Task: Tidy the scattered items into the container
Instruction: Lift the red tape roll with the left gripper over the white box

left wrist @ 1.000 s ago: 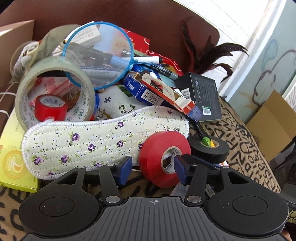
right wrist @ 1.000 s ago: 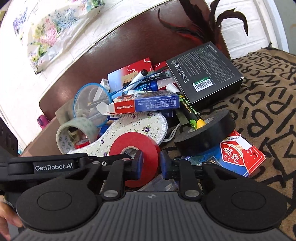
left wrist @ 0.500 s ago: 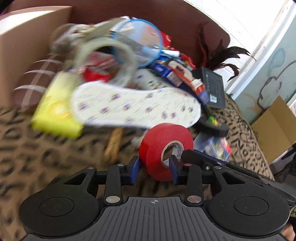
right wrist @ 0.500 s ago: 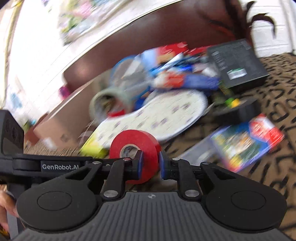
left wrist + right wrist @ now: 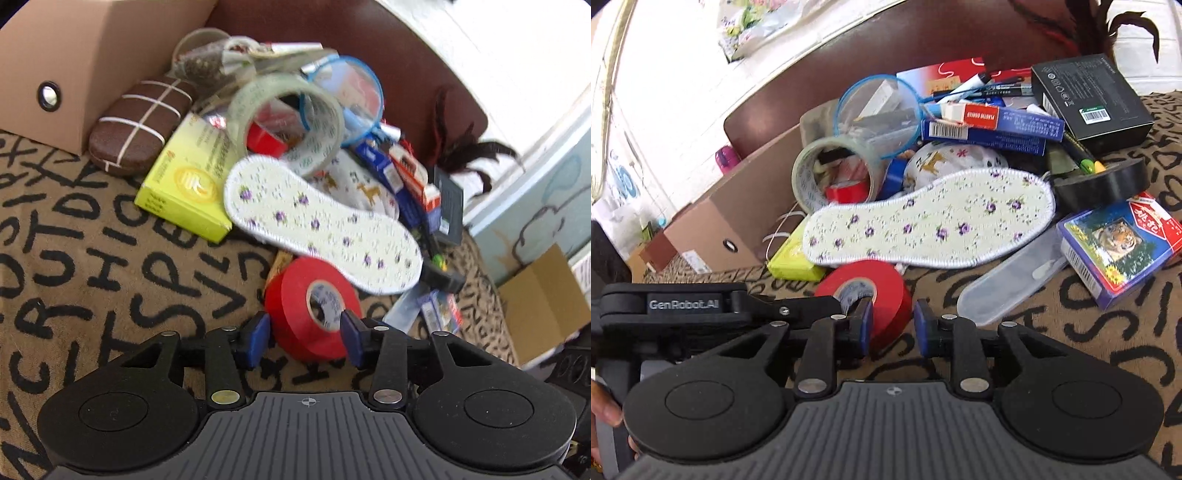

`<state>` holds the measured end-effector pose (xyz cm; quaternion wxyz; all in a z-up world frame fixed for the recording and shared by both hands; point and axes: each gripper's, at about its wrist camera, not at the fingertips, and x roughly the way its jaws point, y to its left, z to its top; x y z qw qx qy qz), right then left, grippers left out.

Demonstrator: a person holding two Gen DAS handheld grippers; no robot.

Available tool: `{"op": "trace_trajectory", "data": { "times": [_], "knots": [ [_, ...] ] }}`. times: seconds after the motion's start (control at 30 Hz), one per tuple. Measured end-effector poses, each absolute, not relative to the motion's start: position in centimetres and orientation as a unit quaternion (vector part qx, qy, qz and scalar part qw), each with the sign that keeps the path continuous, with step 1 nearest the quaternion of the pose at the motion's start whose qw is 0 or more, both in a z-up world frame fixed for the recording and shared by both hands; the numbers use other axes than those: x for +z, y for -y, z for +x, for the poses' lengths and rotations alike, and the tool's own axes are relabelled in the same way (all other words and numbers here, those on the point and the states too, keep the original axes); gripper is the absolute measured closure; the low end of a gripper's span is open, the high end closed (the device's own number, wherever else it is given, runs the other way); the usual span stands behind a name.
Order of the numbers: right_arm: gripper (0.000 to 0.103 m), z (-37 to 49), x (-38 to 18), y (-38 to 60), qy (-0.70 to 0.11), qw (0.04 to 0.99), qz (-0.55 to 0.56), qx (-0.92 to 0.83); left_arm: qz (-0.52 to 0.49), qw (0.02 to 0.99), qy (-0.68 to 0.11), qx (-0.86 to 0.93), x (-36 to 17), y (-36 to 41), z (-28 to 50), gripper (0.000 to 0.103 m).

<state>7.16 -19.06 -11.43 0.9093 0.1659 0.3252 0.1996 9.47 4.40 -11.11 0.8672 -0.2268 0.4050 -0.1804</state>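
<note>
My left gripper [image 5: 306,334] is shut on a red tape roll [image 5: 306,308] and holds it above the letter-patterned cloth. In the right wrist view the red tape roll [image 5: 882,291] sits between my right gripper's [image 5: 892,325] jaws; the right pad stands a little apart from it, so I cannot tell whether that grip is closed. The left gripper's arm [image 5: 701,306] reaches in from the left there. A brown cardboard box [image 5: 74,62] stands at the far left. A floral insole [image 5: 317,225] lies on the pile behind the roll.
The pile holds a clear tape roll [image 5: 291,118], a yellow box [image 5: 188,181], a brown case [image 5: 136,129], a blue hoop net [image 5: 879,110], a black box [image 5: 1089,99], a black tape roll [image 5: 1104,184], a card pack [image 5: 1119,243] and a clear plastic case [image 5: 1008,284].
The red tape roll has been lifted off the pile and carried back and to the left, toward the cardboard box. Both grippers have moved with it.
</note>
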Motion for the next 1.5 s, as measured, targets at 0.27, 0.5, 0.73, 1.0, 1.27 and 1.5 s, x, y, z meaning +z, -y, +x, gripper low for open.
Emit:
{"op": "trace_trajectory", "data": {
  "times": [0.27, 0.5, 0.73, 1.0, 1.27, 1.5],
  "knots": [
    [0.075, 8.8, -12.0, 18.9, -0.338, 0.899, 0.194, 0.201, -0.212, 0.867, -0.408, -0.192, -12.2, -4.0, 11.2, 0.048],
    [0.07, 10.0, -12.8, 18.9, -0.35, 0.89, 0.213, 0.203, -0.194, 0.872, -0.401, -0.204, -12.5, -4.1, 11.4, 0.055],
    [0.073, 8.8, -11.8, 18.5, -0.357, 0.89, 0.197, 0.204, -0.192, 0.873, -0.4, -0.202, -11.6, -4.3, 10.1, 0.056],
    [0.073, 8.5, -6.6, 15.1, -0.307, 0.907, 0.148, 0.247, -0.189, 0.906, -0.329, -0.186, -6.5, -7.5, 8.3, 0.057],
    [0.073, 12.7, 1.0, 7.6, -0.284, 0.903, 0.09, 0.31, -0.211, 0.928, -0.268, -0.151, 0.2, -15.0, 9.8, 0.056],
    [0.074, 17.7, 7.2, -1.0, -0.267, 0.899, 0.041, 0.344, -0.24, 0.937, -0.232, -0.103, 5.7, -22.3, 14.1, 0.06]
  ]
}}
